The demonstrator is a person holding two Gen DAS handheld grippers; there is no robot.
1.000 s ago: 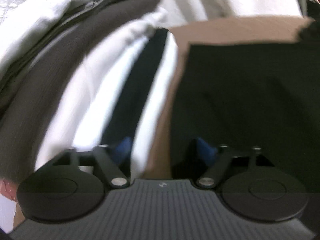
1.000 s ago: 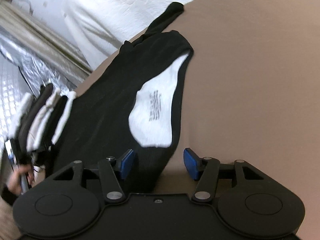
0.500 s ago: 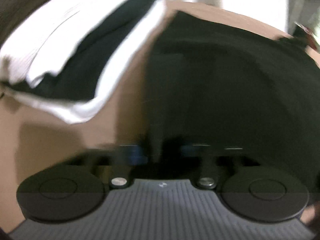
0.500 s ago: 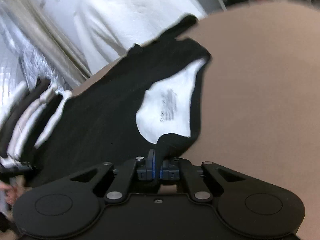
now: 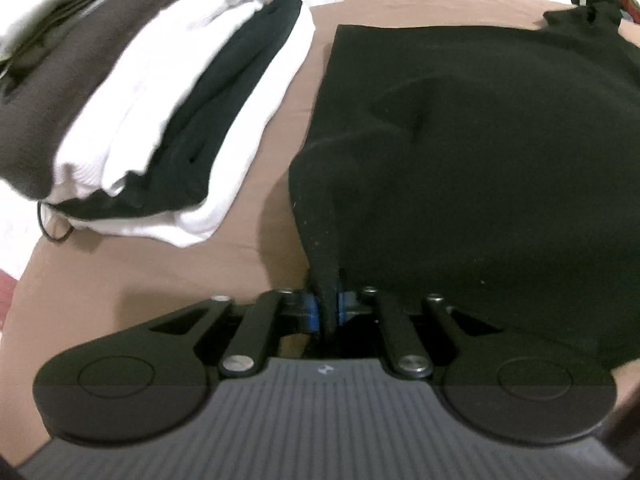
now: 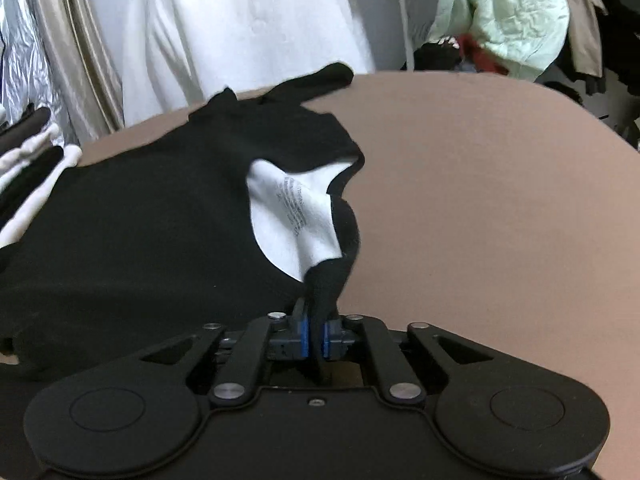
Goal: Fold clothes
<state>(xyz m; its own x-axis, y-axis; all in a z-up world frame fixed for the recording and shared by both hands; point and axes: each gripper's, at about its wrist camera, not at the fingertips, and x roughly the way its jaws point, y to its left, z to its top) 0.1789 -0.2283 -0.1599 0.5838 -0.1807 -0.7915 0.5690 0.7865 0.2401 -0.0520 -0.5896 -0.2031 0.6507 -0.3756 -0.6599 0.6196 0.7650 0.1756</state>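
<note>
A black garment lies spread on a brown table. My left gripper is shut on the garment's near left edge, lifting a fold of cloth. In the right wrist view the same black garment shows a white inner lining with a printed label. My right gripper is shut on the black edge next to that lining, pulling it up off the table.
A stack of folded white, black and grey clothes sits at the table's left, also seen in the right wrist view. White fabric and a pale green garment hang behind the table.
Both grippers went from open to shut on the black garment's near edge. Both have lifted the cloth, and the right wrist view has tilted up toward the back of the room.
</note>
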